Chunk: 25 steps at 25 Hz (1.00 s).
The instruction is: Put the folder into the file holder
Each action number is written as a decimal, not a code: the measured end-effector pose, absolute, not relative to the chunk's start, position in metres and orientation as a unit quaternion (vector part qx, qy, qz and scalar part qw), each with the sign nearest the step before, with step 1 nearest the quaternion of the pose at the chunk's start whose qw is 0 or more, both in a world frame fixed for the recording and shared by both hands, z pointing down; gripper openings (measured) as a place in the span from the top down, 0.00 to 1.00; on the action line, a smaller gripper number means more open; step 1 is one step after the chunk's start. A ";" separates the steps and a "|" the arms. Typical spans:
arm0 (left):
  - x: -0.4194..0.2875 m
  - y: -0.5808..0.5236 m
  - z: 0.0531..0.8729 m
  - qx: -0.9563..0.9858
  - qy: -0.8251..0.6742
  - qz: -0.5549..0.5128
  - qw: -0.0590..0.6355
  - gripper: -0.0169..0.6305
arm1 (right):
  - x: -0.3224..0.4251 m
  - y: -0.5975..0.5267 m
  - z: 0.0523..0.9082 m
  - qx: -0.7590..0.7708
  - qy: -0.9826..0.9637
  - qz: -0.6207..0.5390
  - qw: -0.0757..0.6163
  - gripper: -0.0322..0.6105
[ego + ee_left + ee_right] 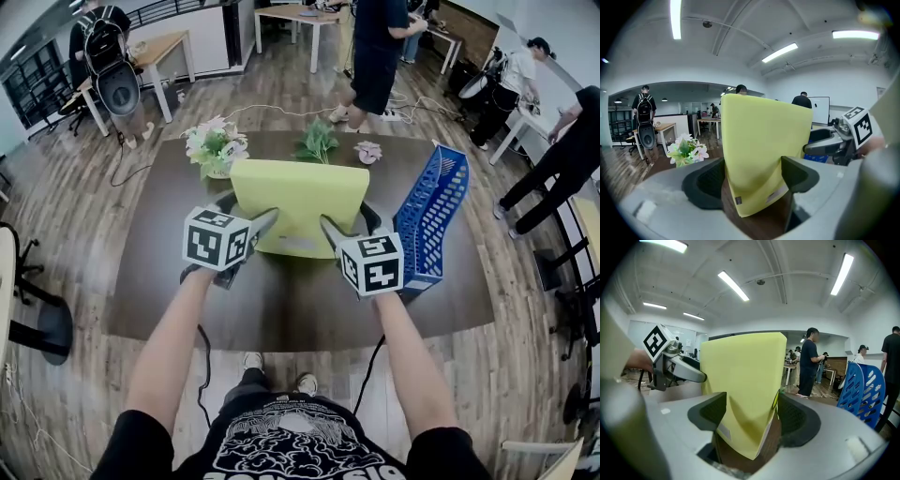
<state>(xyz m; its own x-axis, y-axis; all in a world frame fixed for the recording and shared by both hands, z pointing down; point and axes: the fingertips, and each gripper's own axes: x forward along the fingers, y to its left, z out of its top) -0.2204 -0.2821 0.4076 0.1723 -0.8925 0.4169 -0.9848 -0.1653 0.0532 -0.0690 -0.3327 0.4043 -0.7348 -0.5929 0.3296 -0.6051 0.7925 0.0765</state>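
A yellow-green folder (300, 192) stands upright over the dark table (281, 309), held by its two lower corners. My left gripper (251, 217) is shut on its lower left corner, and my right gripper (349, 221) on its lower right corner. In the left gripper view the folder (764, 140) fills the gap between the jaws of the left gripper (752, 180), and both pads touch it. The right gripper view shows the same folder (745, 376) pinched in my right gripper (753, 417). A blue mesh file holder (431, 220) stands on the table just right of the right gripper.
A pot of white and pink flowers (216, 145), a green plant (317, 142) and a small pink flower (367, 150) line the table's far edge. Several people stand beyond the table (375, 47). Chairs and desks ring the room.
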 end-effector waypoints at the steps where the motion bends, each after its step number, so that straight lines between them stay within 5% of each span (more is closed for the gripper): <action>1: -0.219 -0.281 0.408 0.749 -0.627 0.147 0.158 0.37 | -0.068 -0.332 0.404 0.318 -0.932 0.017 0.171 0.43; 25: -0.210 -0.260 0.410 0.730 -0.648 0.149 0.155 0.37 | -0.058 -0.317 0.402 0.208 -0.967 -0.007 0.148 0.43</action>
